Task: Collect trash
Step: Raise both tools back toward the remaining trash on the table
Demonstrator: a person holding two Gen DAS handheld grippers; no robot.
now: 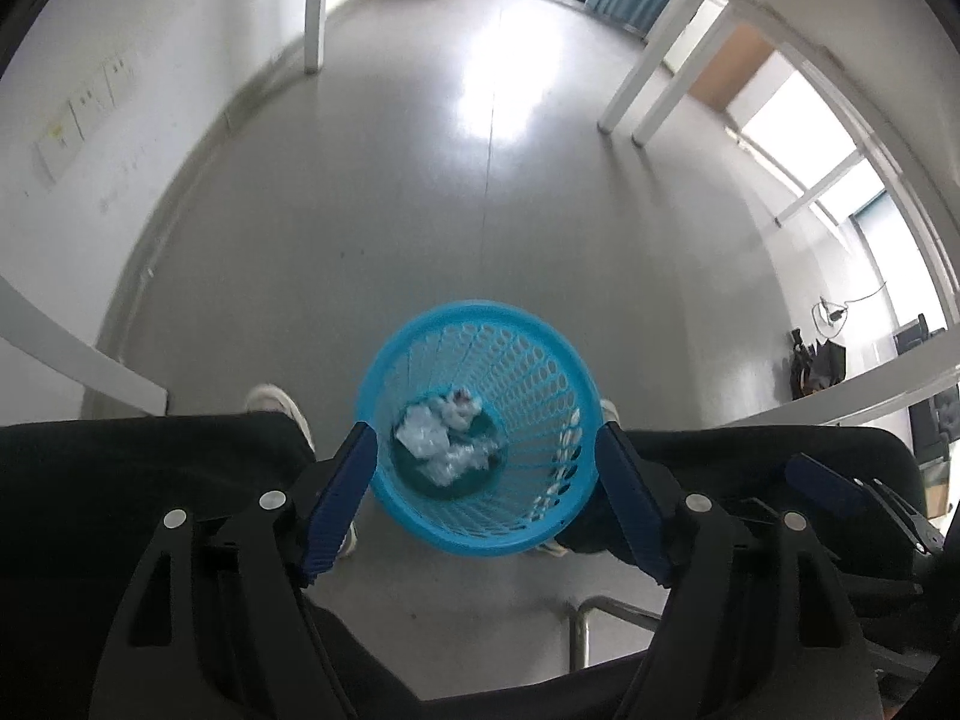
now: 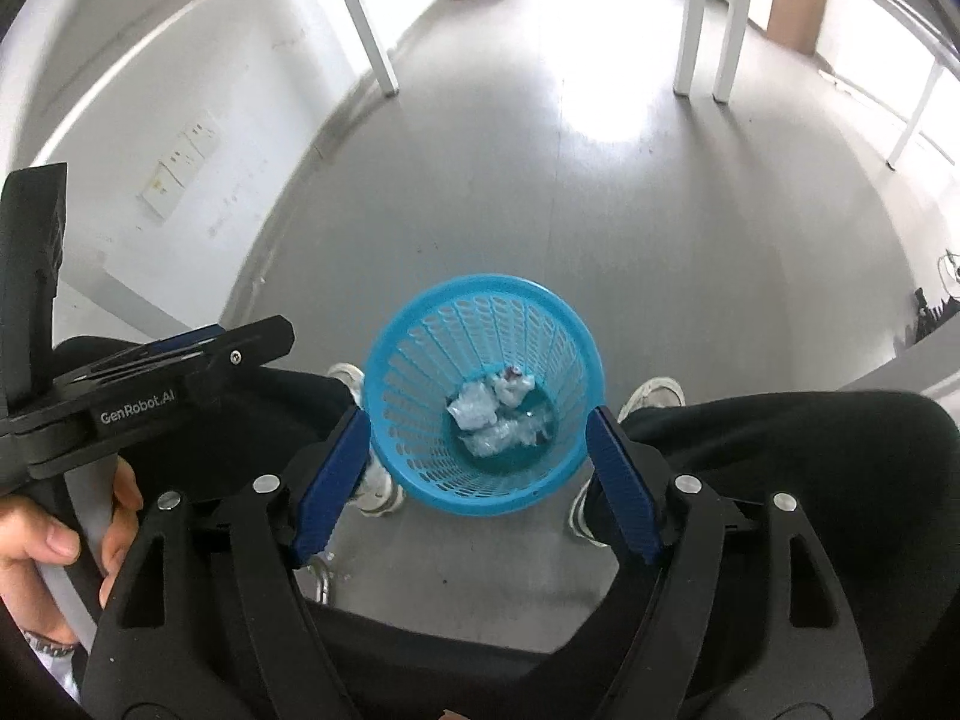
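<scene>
A blue mesh waste basket (image 1: 414,516) stands upright on the grey floor between the person's knees; it also shows in the right wrist view (image 2: 396,420). Crumpled white trash (image 1: 444,438) lies at its bottom, also seen in the right wrist view (image 2: 495,411). My left gripper (image 1: 486,444) is open and empty, held above the basket's mouth. My right gripper (image 2: 477,435) is open and empty, also above the basket. The left gripper's body (image 2: 150,372) shows at the left of the right wrist view.
The person's black-trousered legs (image 1: 150,468) and white shoes (image 2: 657,390) flank the basket. White table legs (image 1: 636,84) stand on the far floor. A white wall with sockets (image 1: 84,114) runs along the left. A metal chair frame (image 1: 600,612) is below.
</scene>
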